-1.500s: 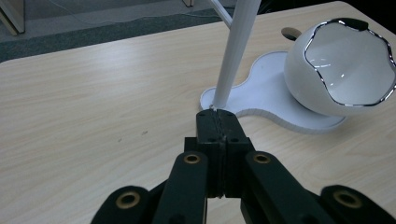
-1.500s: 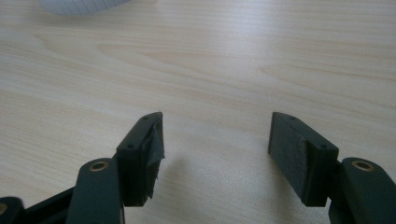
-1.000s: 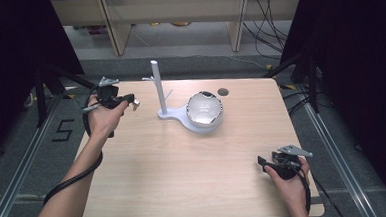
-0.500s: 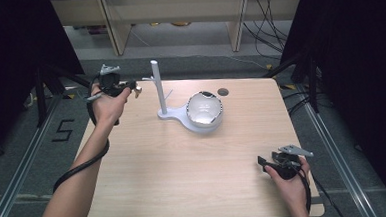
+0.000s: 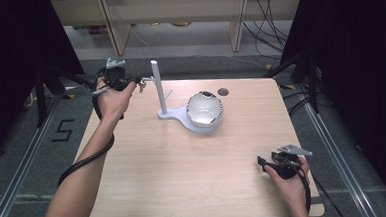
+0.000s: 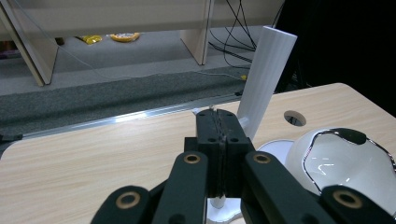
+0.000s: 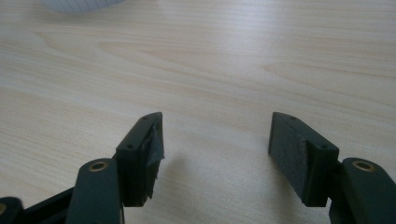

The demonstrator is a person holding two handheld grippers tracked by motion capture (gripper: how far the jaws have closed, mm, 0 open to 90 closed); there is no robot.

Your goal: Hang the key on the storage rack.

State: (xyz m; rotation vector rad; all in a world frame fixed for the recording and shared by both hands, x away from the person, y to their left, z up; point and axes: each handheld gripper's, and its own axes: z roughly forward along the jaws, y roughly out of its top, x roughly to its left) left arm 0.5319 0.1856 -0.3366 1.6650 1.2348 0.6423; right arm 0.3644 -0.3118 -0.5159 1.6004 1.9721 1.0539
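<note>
- Wooden table (image 5: 184,179): a white stand (image 5: 158,88) sits toward the back, a glossy dome (image 5: 205,109) on its base.
- Left gripper (image 5: 140,81), jaws pressed together, apparently pinching a small object (image 5: 141,87) — unidentifiable — just beside the post; hanging seems not yet done.
- Since a second ago it has moved toward the post.
- Right gripper (image 5: 260,161) rests wide open, empty, unmoved.

White stand (image 5: 159,90): upright post on flat base, far-centre of bench. Glossy white bowl-shaped shell (image 5: 205,109) rests on base, just right of post.
</note>
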